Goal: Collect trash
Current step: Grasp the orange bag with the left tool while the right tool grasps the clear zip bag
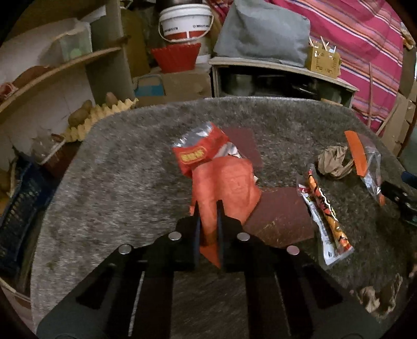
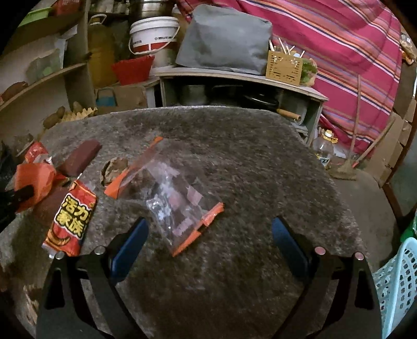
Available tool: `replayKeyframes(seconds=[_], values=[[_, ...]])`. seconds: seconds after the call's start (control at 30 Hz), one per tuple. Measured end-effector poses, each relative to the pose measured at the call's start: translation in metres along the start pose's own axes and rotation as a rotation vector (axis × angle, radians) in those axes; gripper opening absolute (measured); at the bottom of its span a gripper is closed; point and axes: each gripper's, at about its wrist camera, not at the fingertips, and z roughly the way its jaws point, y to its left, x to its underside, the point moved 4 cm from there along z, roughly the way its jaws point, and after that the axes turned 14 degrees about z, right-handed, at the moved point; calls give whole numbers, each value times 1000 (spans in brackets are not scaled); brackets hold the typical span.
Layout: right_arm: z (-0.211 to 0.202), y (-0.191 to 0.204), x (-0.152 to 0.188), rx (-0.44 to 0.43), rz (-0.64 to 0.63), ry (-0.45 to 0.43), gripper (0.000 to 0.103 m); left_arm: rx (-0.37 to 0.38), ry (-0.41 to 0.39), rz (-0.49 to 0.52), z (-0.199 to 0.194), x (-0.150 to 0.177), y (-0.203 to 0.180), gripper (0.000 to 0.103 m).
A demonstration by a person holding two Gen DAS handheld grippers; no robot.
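Observation:
My left gripper (image 1: 208,206) is shut on an orange plastic bag (image 1: 229,187), which also shows at the left of the right wrist view (image 2: 34,180). Behind it lies a red and silver snack wrapper (image 1: 200,150). A long orange snack packet (image 1: 323,211) lies to the right; it also shows in the right wrist view (image 2: 71,216). A crumpled brown paper ball (image 1: 333,160) sits beyond it. My right gripper (image 2: 208,229) is open over a clear bag with orange edges (image 2: 169,193) on the grey furry mat (image 2: 247,156).
Dark red flat pieces (image 1: 281,216) lie on the mat. A pale blue perforated basket (image 2: 398,281) stands at the right edge. Shelves, a white bucket (image 1: 185,20), a red bowl (image 1: 176,56) and a low cabinet (image 2: 234,88) stand behind the mat.

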Motion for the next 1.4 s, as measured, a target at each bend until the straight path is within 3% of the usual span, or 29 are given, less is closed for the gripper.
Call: replayKeyframes(seconds=[0.13, 0.53, 0.6, 0.87, 1.4], values=[[9, 1, -2, 18, -4, 11, 93, -47, -30, -1, -13, -1, 13, 7], [28, 18, -4, 12, -57, 50, 91, -67, -79, -57, -18, -11, 34, 7], [34, 20, -3, -1, -60, 80, 68, -71, -78, -63, -17, -12, 36, 7], [33, 18, -2, -62, -43, 83, 47, -91, -80, -54, -15, -13, 35, 7], [1, -8, -5, -71, -7, 20, 45, -102, -123, -53, -38, -18, 28, 7]])
